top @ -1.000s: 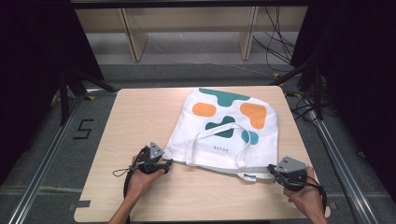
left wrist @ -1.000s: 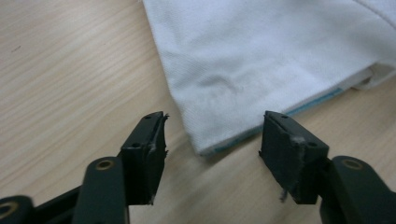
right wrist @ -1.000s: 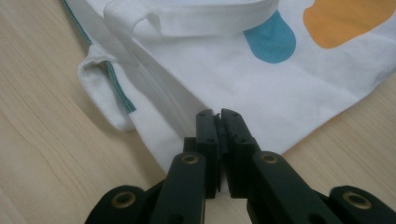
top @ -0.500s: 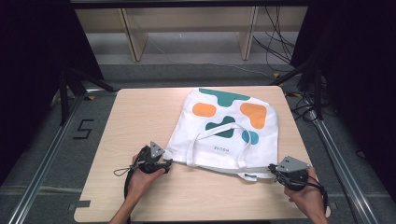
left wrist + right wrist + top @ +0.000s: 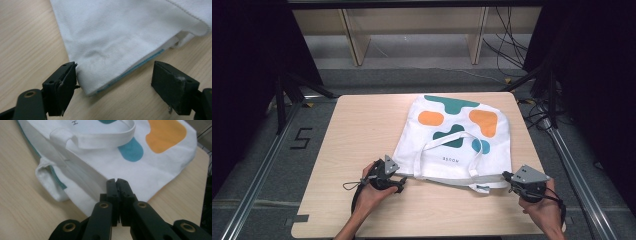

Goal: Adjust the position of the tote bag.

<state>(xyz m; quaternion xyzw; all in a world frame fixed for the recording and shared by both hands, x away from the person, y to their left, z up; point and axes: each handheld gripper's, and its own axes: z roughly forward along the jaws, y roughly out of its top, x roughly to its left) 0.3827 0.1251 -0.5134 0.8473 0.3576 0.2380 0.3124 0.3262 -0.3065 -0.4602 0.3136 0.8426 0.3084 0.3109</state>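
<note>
A white tote bag (image 5: 412, 145) with orange and teal blobs lies flat on the wooden table (image 5: 357, 130), its handles (image 5: 424, 155) folded onto it. My left gripper (image 5: 401, 181) sits at the bag's near left corner (image 5: 90, 85). Its jaws have just been opening and now stand wide, with that corner lying loose between the pads (image 5: 62, 85). At the near right corner, my right gripper (image 5: 507, 176) is shut, its tips (image 5: 116, 181) pinching the edge of the white fabric (image 5: 155, 170). A hand holds each gripper.
Bare wood lies to the left of the bag and along the near edge (image 5: 437, 220). Beyond the table stand wooden shelf legs (image 5: 354, 40), black frame struts (image 5: 282, 95) and loose cables (image 5: 512, 40) on the grey floor. Metal rails (image 5: 262, 170) run along both sides.
My left gripper's jaws have spread apart and let go of the bag's near left corner, and the hand has shifted slightly. The right gripper and the bag stay where they were.
</note>
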